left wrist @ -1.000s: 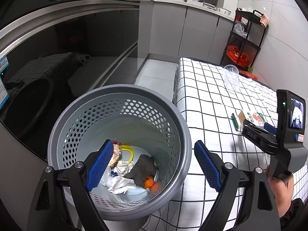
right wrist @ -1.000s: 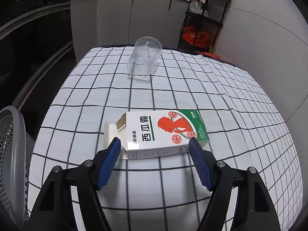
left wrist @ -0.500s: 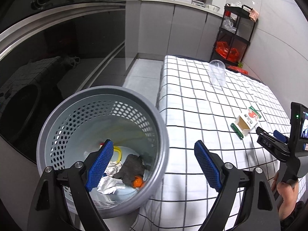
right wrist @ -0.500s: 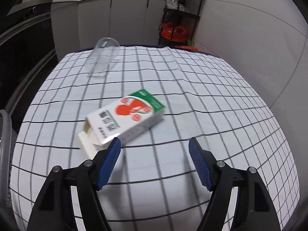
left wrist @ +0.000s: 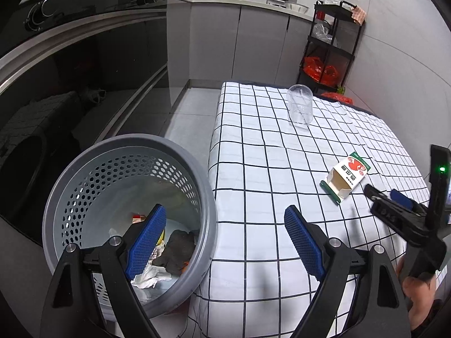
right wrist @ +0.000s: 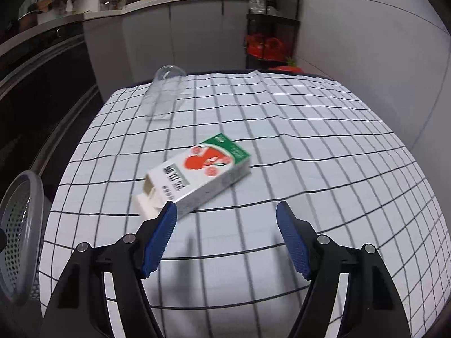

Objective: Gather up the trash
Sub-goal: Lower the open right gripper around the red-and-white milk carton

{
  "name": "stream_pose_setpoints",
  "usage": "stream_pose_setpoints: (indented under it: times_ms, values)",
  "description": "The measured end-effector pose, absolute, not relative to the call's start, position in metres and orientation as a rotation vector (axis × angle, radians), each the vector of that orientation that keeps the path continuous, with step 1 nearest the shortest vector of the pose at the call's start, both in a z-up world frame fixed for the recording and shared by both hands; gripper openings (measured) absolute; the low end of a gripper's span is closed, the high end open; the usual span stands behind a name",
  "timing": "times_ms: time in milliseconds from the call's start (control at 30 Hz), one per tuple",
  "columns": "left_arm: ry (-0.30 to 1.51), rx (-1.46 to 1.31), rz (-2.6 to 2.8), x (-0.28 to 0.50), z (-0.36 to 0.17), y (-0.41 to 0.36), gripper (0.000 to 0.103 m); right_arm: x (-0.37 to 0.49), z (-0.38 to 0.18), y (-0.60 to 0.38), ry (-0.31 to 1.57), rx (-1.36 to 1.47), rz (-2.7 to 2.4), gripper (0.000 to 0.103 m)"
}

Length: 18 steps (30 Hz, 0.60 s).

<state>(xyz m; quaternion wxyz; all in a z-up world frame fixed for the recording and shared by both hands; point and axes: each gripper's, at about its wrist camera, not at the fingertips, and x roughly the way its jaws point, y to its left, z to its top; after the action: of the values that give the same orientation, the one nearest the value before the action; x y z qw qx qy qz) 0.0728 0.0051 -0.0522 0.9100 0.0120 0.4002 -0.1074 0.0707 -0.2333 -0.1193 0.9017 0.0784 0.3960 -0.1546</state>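
carton (right wrist: 198,173) has swung from square between the right gripper (right wrist: 225,238) pads to skewed, mid-frame; bin (left wrist: 84,180) slid lower left

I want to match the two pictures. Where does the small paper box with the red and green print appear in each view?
Left wrist view: the paper box lies at the right on the checked tablecloth, open end toward the camera.
Right wrist view: the box lies in the middle, just beyond the open jaws.
Shared landmark: the clear plastic cup, farther back on the cloth.
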Motion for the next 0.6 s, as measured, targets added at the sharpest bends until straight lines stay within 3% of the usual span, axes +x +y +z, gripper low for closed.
stream_pose_setpoints:
  times_ms: [600]
  values:
    - [0.835, 0.018, -0.210, 0.074, -0.055, 0.011, 0.084, 0.087, -0.135, -0.242, 0.871, 0.156, -0.381, 0.070]
